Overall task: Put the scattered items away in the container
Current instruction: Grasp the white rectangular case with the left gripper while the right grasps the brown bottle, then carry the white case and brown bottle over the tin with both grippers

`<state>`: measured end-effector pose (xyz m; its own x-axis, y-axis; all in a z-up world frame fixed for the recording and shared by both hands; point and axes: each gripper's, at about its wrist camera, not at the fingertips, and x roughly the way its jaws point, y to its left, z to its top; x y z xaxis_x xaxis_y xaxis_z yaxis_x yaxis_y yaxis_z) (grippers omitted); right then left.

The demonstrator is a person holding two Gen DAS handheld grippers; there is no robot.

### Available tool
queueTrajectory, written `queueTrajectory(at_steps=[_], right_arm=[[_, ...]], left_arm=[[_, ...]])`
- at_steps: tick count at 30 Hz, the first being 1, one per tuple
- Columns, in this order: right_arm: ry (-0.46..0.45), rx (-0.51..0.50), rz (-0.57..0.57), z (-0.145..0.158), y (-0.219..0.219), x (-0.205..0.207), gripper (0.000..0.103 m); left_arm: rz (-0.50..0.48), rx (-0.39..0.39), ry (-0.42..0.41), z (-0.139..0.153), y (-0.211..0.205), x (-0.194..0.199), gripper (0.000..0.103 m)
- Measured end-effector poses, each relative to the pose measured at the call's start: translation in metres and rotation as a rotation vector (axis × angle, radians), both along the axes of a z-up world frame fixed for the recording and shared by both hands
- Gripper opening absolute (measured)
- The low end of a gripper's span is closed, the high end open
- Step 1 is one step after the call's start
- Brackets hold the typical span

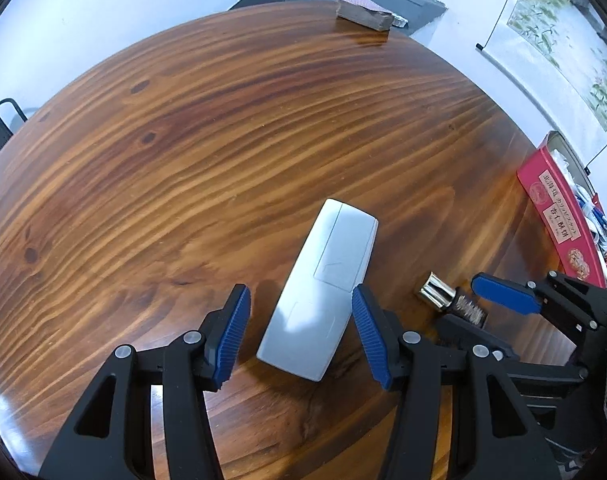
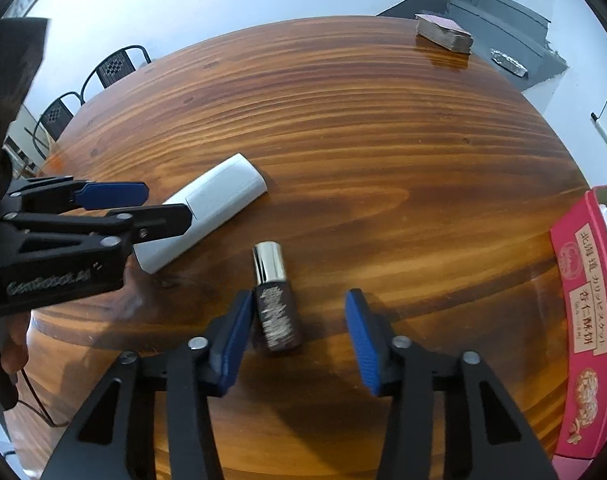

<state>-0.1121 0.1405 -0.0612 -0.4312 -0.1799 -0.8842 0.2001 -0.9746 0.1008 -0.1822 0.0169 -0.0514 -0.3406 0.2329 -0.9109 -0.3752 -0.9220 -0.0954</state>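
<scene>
Glossy brown wood-grain desk point(image 2: 383, 152), round-looking thru fisheye, carrying everything. Red rectangular biscuit tin point(image 2: 583, 320) w/ white label at desk's right edge, open top, contents white/blue but too blurred to ID. Well apart from both tongs.

White oblong plastic remote point(image 1: 323, 288), back side up, lying flat mid-desk, angled. Left tongs point(image 1: 301, 332) w/ blue ribbed pads straddling its near end: pads apart, right pad at or just beside remote's edge, left pad clear of it w/ bare wood between. Not clamped.

Small dark brown bottle w/ shiny silver cap point(image 2: 273, 296) lying flat just right of remote, cap pointing away. Right tongs point(image 2: 299, 340) around it: left pad at or touching bottle's side, right pad off w/ visible gap. Not gripped.

Far edge: stack of playing cards point(image 2: 443, 34), purple-patterned back up; crumpled silver foil piece point(image 2: 509, 63) just beside. Black metal chairs point(image 2: 115, 66) past desk's left. Hand point(image 2: 13, 354) partly seen behind left tongs.
</scene>
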Motion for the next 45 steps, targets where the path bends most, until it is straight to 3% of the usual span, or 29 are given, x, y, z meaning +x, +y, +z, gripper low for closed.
queueTrajectory(at_steps=[4,7,15,17,19,36,45], right_arm=[[0.001,0.0,-0.008,0.001,0.006,0.003,0.031],[0.0,-0.009,-0.009,0.001,0.007,0.004,0.027],[-0.006,-0.025,-0.016,0.001,0.008,0.005,0.024],[-0.006,-0.034,-0.017,0.001,0.009,0.006,0.023],[-0.003,-0.043,-0.019,0.003,0.01,0.008,0.022],[0.031,-0.09,-0.011,0.028,0.036,0.031,0.022],[0.068,-0.128,-0.053,0.052,0.079,0.054,0.022]], left_arm=[[-0.009,-0.009,-0.003,-0.003,0.007,0.0,0.057],[-0.014,-0.022,-0.007,-0.007,0.01,-0.004,0.057],[-0.019,-0.055,0.032,-0.01,0.018,-0.001,0.057],[-0.019,-0.064,0.042,-0.009,0.02,0.001,0.045],[-0.008,-0.06,0.032,-0.008,0.02,0.004,0.043],[0.049,-0.005,0.072,0.035,0.026,0.044,0.043],[0.016,0.003,0.083,0.05,0.067,0.077,0.043]])
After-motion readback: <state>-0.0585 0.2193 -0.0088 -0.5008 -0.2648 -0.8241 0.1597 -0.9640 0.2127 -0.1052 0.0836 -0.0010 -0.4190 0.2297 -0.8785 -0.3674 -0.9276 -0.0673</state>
